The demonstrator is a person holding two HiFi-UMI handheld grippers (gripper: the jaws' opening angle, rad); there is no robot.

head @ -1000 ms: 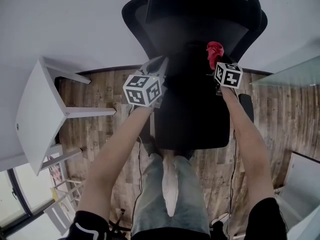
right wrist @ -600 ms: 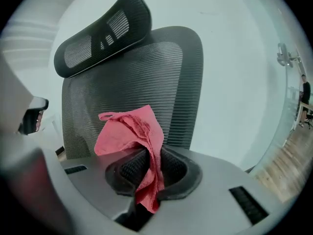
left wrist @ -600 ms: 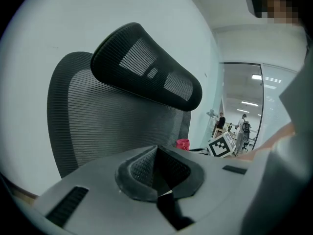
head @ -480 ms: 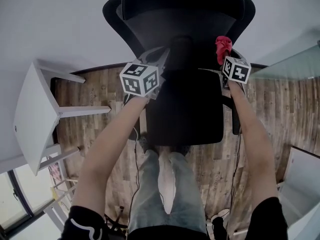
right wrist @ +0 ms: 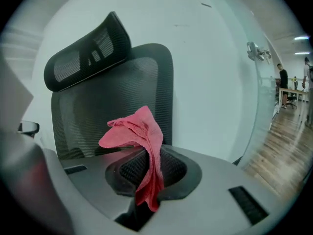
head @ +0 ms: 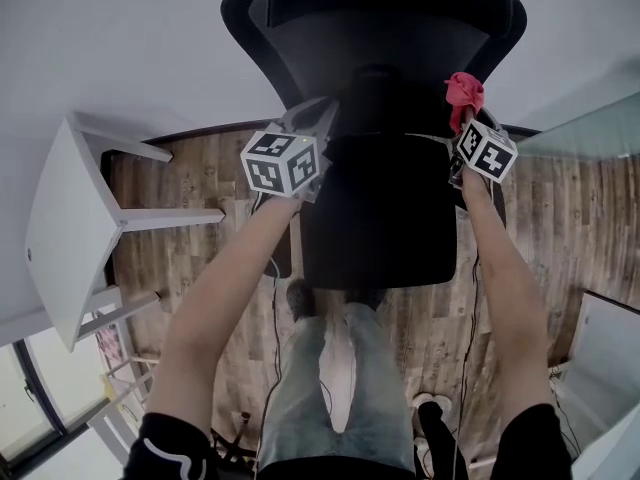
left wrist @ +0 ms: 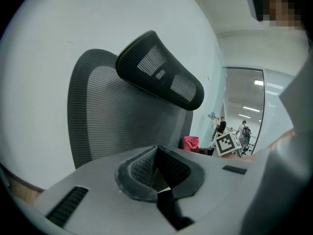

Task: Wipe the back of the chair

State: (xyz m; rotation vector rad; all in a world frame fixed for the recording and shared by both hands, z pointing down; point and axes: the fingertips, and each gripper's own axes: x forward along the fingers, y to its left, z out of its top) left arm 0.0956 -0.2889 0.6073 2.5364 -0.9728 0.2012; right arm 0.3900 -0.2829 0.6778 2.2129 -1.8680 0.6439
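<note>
A black mesh office chair faces me, its back topped by a headrest. My right gripper is shut on a red cloth, held close to the right side of the chair back; contact is unclear. My left gripper is shut with nothing in it, near the back's left side. The red cloth also shows in the left gripper view.
A white table stands at the left over wood flooring. A plain wall lies behind the chair, and a glass partition runs at the right. The chair seat is between my arms.
My right gripper has carried the red cloth rightward and slightly up along the chair back. The left gripper has stayed nearly still beside the back.
</note>
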